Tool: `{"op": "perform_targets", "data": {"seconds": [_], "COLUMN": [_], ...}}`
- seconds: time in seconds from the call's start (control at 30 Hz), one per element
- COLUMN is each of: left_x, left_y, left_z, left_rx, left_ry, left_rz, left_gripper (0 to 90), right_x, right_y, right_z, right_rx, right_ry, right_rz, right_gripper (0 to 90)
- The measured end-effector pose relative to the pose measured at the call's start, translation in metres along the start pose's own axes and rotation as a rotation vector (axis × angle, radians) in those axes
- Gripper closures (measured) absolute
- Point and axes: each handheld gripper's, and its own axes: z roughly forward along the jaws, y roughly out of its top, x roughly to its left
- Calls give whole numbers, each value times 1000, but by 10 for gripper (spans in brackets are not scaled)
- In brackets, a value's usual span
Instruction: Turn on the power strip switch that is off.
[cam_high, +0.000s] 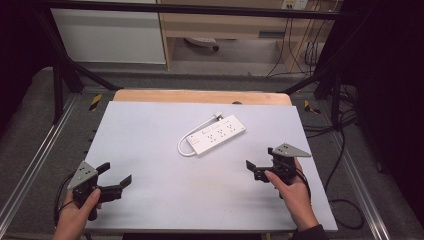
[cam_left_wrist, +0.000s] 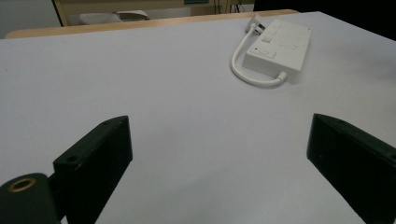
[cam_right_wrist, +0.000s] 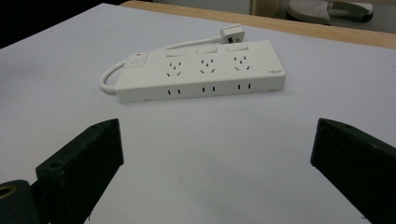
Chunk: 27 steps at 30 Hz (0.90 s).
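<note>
Lying flat near the middle of the pale grey table top (cam_high: 150, 200), a little toward its far edge, is the white plastic three-socket power strip (cam_high: 216, 134), turned at a slant. Its short white cord (cam_high: 184, 145) loops out from the switch end and runs along its far side to the white plug (cam_high: 218, 116), which rests on the surface at the strip's far side. Down at the near left corner, the left black two-jaw gripper (cam_high: 116, 172) hangs over the surface, jaws spread wide, nothing between them. Over by the near right edge, the right black two-jaw gripper (cam_high: 260, 157) sits just the same, jaws wide apart and empty. Both are well apart from the strip, and bare table lies between. A wooden strip (cam_high: 200, 96) borders the far edge.
</note>
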Motion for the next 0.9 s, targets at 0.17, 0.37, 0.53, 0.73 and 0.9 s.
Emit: {"op": "perform_targets", "data": {"seconds": [0.17,0.37,0.53,0.73,0.9], "left_x": [0,0,0,-1,-1], "left_y": [0,0,0,0,0], "left_z": [0,0,0,0,0], "left_rx": [2,3,4,6,8], "left_ry": [0,-1,-2,2,0], "left_rz": [1,3,3,6,12], "left_gripper": [69,69,69,69,69], "right_x": [0,0,-1,0,1], "right_y": [6,11,15,21,26], "right_z": [4,8,12,21,28], "right_rx": [1,-7,-9,-6,1], "right_ry": [1,1,-2,-26,-28], "right_rz": [-1,4,-1,-16,-29], "right_gripper": [31,32,34,46,46]}}
